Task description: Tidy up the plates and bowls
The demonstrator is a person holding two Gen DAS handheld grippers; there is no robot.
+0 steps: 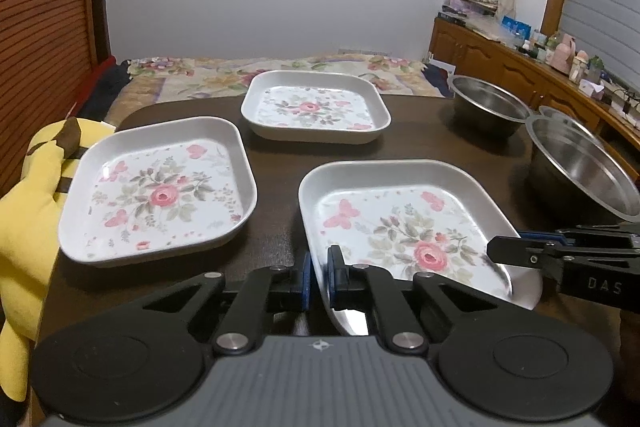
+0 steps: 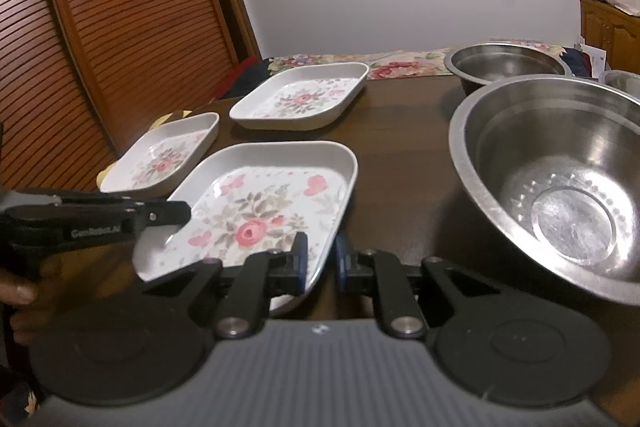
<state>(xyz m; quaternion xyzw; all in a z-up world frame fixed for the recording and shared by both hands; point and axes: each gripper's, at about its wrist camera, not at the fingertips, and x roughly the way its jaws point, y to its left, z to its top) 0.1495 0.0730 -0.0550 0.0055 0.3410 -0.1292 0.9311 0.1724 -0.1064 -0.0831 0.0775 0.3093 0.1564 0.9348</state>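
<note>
Three square floral plates lie on the dark table point(image 1: 276, 171). The near plate point(image 1: 404, 227) point(image 2: 260, 211) is held at both sides. My left gripper point(image 1: 319, 277) is shut on its left rim; it also shows in the right wrist view point(image 2: 180, 213). My right gripper point(image 2: 321, 263) is shut on its right rim; it also shows in the left wrist view point(image 1: 504, 253). A second plate point(image 1: 160, 191) point(image 2: 164, 155) lies to the left. A third plate point(image 1: 316, 107) point(image 2: 304, 95) lies at the back.
Three steel bowls stand at the right: a near one point(image 2: 560, 175) point(image 1: 580, 171), one behind it point(image 2: 506, 65) point(image 1: 490, 109), and a third's rim point(image 2: 622, 81). A yellow plush toy point(image 1: 28, 211) hangs at the table's left edge. A bed lies beyond the table.
</note>
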